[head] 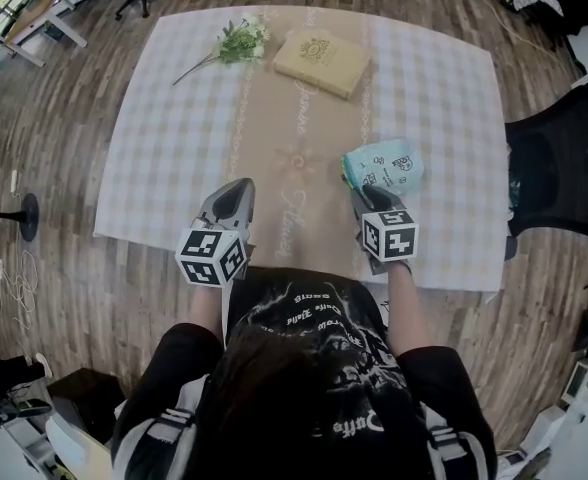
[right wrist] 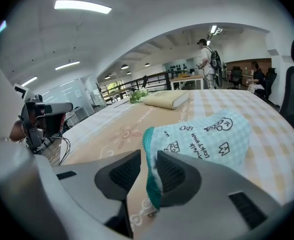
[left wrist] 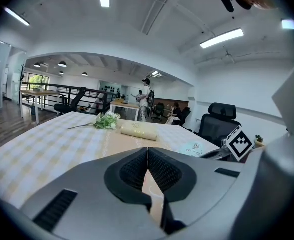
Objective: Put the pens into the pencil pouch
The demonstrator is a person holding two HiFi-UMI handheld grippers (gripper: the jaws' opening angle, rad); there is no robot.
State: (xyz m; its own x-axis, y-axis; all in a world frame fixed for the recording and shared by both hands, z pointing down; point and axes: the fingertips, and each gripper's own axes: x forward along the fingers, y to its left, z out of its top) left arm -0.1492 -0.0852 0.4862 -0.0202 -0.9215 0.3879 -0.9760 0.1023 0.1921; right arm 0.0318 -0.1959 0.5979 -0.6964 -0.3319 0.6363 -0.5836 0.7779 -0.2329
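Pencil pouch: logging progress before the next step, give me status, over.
Left hand-held gripper shut, empty. Right hand-held gripper open, pencil pouch edge between its jaws. No pens in view. Book, flowers well beyond it.

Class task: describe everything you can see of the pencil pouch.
The pencil pouch is soft fabric, pale mint with a fine check and black doodles, edged in darker teal at its near end. It lies on the tablecloth. Its teal edge stands between the parted jaws of the right gripper, against one pad. Whether it holds anything cannot be told.
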